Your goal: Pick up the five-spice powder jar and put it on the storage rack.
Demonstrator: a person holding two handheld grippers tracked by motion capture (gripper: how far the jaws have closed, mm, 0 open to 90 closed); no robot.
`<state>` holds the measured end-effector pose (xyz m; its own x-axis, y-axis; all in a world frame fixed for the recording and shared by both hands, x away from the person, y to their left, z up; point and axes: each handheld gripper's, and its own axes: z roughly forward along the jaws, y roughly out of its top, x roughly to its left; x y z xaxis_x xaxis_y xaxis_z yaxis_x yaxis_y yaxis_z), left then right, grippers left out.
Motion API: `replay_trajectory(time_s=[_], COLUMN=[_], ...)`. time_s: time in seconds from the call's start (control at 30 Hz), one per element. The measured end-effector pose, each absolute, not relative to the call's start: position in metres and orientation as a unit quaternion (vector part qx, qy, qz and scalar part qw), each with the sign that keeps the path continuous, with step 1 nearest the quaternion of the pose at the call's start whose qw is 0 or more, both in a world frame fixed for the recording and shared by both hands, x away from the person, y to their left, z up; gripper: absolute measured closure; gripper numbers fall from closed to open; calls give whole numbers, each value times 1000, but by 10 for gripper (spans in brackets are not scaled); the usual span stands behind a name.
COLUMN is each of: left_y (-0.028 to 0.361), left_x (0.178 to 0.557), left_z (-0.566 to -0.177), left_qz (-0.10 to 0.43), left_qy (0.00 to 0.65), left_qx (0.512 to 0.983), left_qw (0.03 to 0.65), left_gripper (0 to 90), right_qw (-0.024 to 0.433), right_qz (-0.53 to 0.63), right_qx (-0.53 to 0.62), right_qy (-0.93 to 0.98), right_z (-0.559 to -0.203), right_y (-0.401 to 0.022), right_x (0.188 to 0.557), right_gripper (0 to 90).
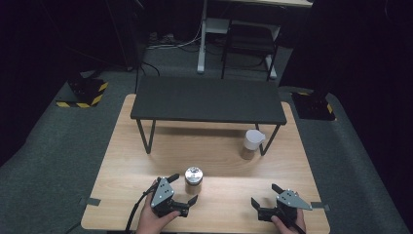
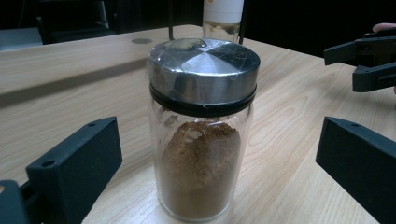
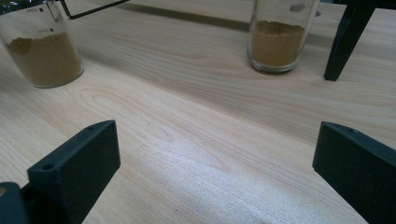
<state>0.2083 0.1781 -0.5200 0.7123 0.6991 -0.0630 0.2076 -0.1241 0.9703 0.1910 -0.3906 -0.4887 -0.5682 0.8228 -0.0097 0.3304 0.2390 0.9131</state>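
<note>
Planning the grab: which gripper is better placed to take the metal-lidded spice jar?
Left. The left gripper is open right beside the spice jar, which stands between its jaws in the left gripper view. The right gripper is open over bare table, farther away.

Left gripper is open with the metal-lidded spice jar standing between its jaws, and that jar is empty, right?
Not quite. The left gripper is open and the metal-lidded spice jar does stand between its jaws, but the jar is not empty: the left gripper view shows brown powder filling about the lower half of the glass.
</note>
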Motion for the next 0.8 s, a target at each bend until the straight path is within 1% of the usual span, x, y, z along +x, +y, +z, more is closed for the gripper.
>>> replay_trajectory(time_s=[0.33,0.6,0.8], left_y=[167,159,156], left_x=[216,222,227], left_z=[-520,-518,-518], left_qz=[212,215,206], left_qy=[324,333,349], left_qx=[719,722,720], left_qw=[577,567,564], left_gripper=[5,61,142], right_qw=[256,255,254], right_qz=[479,480,479], right_qx=[387,385,384], right_qy=[745,746,747], right_z=[-488,-488,-488], right_y=[-390,-391,-391], right_x=[191,192,192], right_gripper=[5,5,5])
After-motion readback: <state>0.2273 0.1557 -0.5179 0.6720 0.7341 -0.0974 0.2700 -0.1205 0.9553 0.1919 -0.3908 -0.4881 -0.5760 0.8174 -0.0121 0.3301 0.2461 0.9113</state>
